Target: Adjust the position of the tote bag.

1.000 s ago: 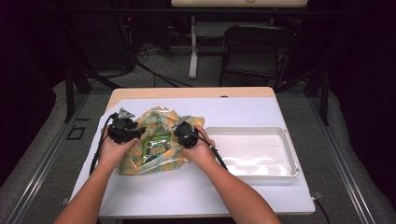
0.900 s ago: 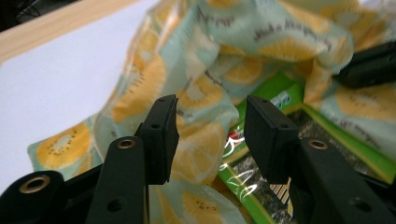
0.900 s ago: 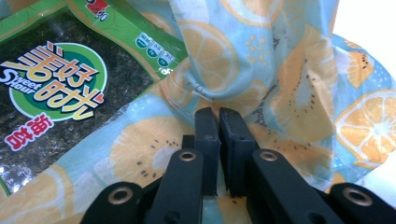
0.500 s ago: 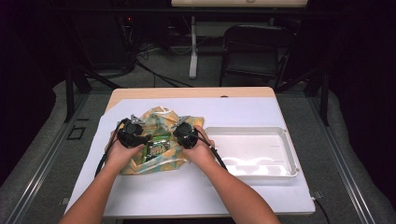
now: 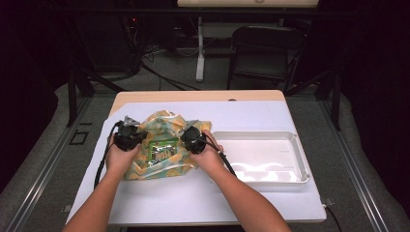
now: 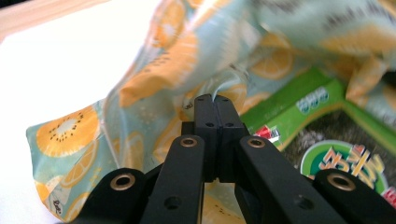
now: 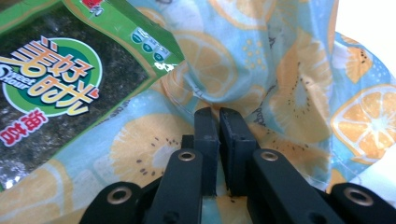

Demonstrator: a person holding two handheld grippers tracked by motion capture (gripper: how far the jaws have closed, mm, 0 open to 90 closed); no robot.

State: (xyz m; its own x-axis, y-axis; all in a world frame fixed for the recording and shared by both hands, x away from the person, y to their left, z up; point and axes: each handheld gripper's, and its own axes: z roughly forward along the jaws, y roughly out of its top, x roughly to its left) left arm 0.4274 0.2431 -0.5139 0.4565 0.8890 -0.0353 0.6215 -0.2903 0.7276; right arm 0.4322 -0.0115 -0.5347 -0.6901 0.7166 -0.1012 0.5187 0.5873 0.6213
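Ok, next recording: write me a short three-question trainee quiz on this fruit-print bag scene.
1. True or false: the green snack packet lies in the white plastic tray.
2. What is the left claw shut on? A) fruit-print plastic bag B) tray rim C) cable
3. Fill in: on the high view, the tray sits to the ____ of the bag.

Key: 1 false, it lies at the bag, between the left claw and the right claw; 2 A; 3 right.

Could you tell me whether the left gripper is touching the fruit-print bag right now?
Touching. In the left gripper view, the left gripper has its jaws shut together on a fold of the fruit-print bag, with the film pinched between the tips.
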